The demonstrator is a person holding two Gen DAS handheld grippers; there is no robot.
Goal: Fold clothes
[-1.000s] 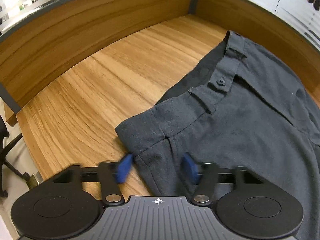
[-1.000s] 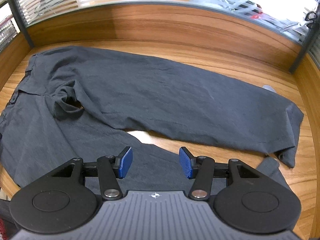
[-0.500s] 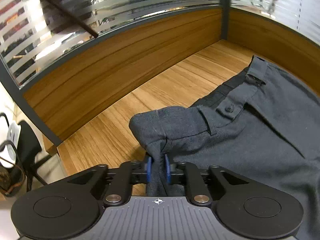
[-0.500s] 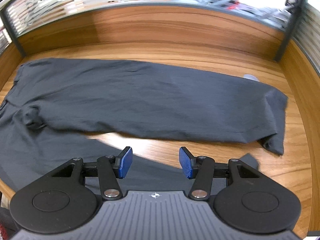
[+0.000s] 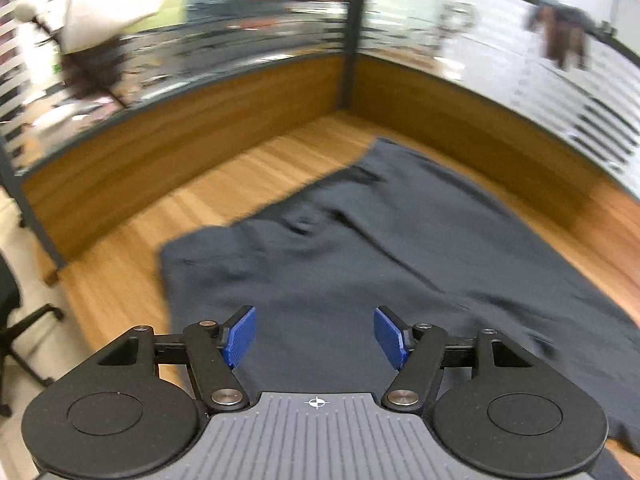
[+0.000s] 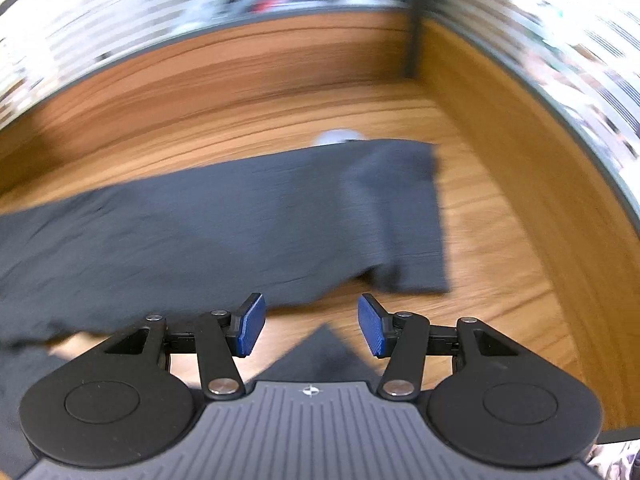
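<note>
Left wrist view: the left gripper (image 5: 315, 335), clamped on the waistband corner half a second ago, now stands wide apart and empty above the dark grey cloth trousers (image 5: 360, 264) — the corner has been let go and the waist end lies flat on the wooden tabletop (image 5: 224, 192). Bare wood lies left, toward the table's edge.

Right wrist view: the right gripper (image 6: 311, 329) is spread too, holding nothing. The far leg's hem (image 6: 408, 216) lies flat; a second dark corner (image 6: 320, 350) pokes up just below the jaws, with bare wood right.
</note>
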